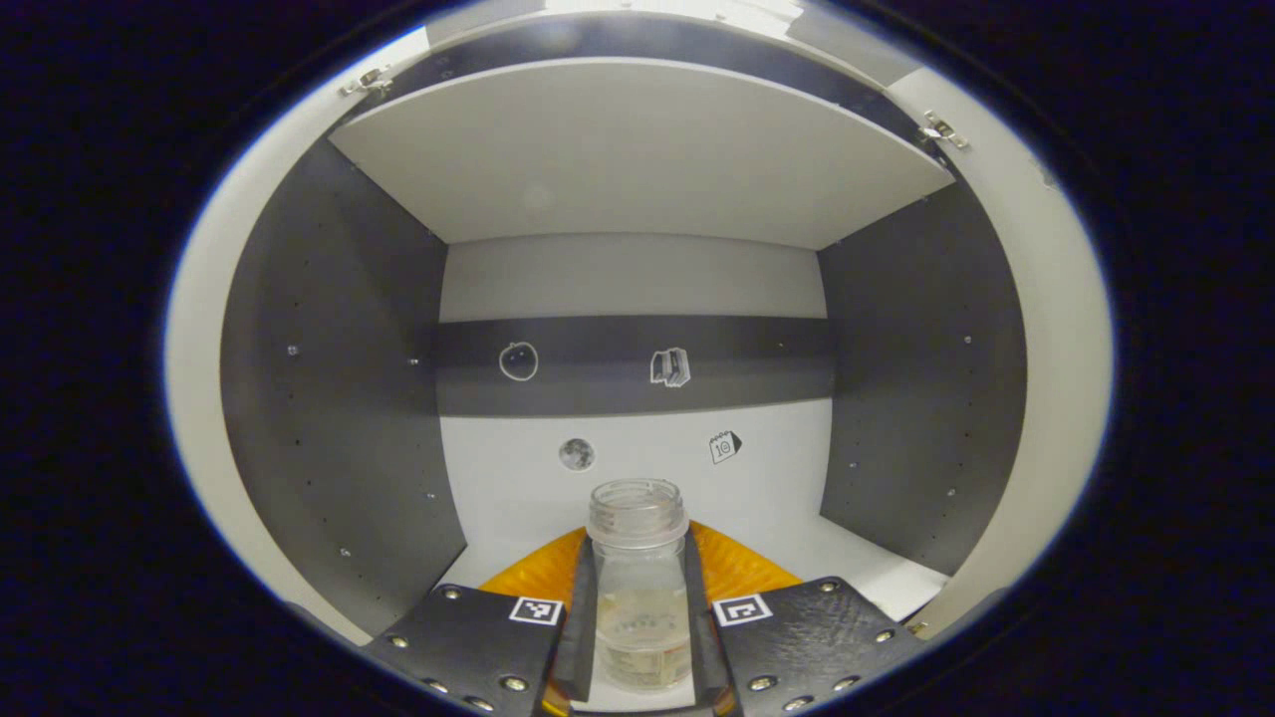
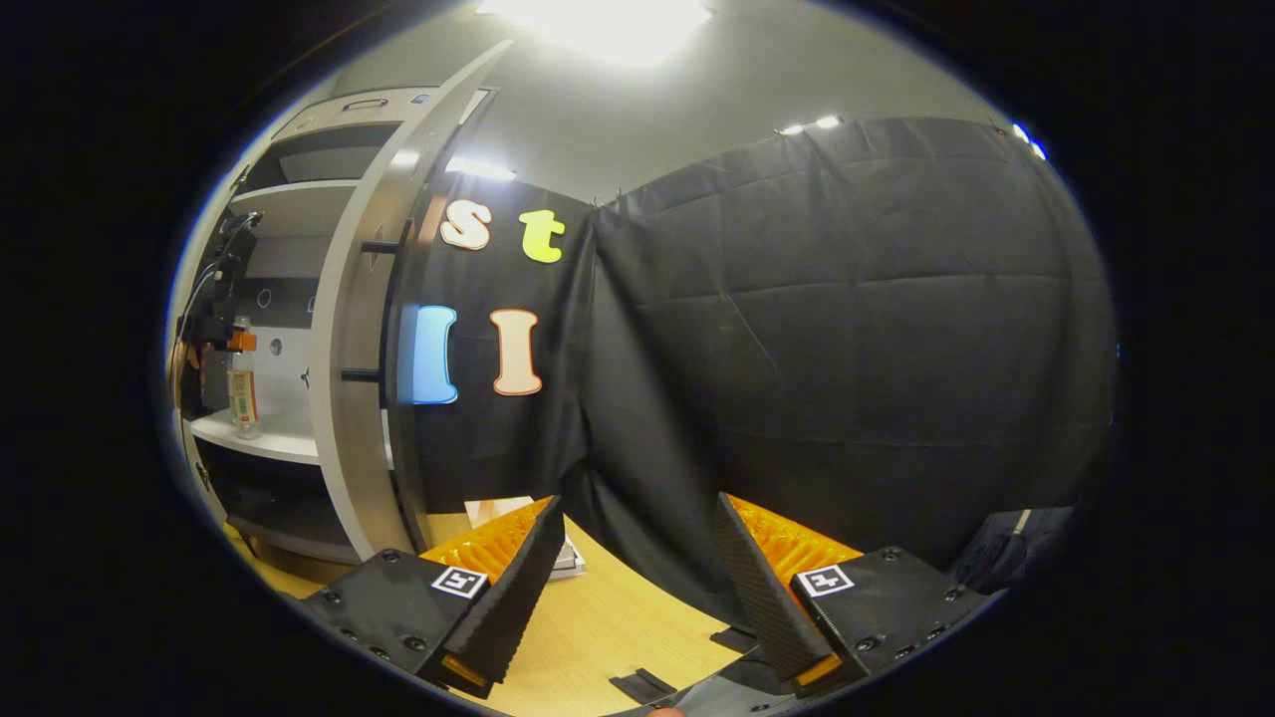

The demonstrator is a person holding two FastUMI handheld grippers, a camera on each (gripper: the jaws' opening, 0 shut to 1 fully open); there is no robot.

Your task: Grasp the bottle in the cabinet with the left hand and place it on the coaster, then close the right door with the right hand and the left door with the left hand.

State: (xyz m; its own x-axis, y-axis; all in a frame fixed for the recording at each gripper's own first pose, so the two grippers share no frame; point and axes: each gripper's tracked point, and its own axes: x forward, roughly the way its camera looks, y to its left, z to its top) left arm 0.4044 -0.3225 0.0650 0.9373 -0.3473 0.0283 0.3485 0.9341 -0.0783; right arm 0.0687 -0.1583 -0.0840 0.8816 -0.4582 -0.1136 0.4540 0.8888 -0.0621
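A clear bottle (image 1: 637, 588) with pale liquid stands upright between my left gripper's (image 1: 638, 546) fingers, which press on both its sides inside the open cabinet. In the right gripper view the same bottle (image 2: 241, 393) is on the white shelf (image 2: 274, 433) at the far left, its base at shelf level, with the left gripper (image 2: 214, 334) at its upper part. My right gripper (image 2: 637, 503) is open over the wooden table (image 2: 598, 627), with nothing between its fingers. The cabinet's right door (image 2: 364, 378) stands wide open, edge-on.
Grey side walls (image 1: 329, 398) and a shelf board (image 1: 637, 149) above enclose the cabinet bay. Both doors' inner edges (image 1: 1056, 349) flank the opening. Black cloth hangs behind the table. A flat white object (image 2: 573, 558) lies by the door's foot; small black pieces (image 2: 642, 685) lie near the front.
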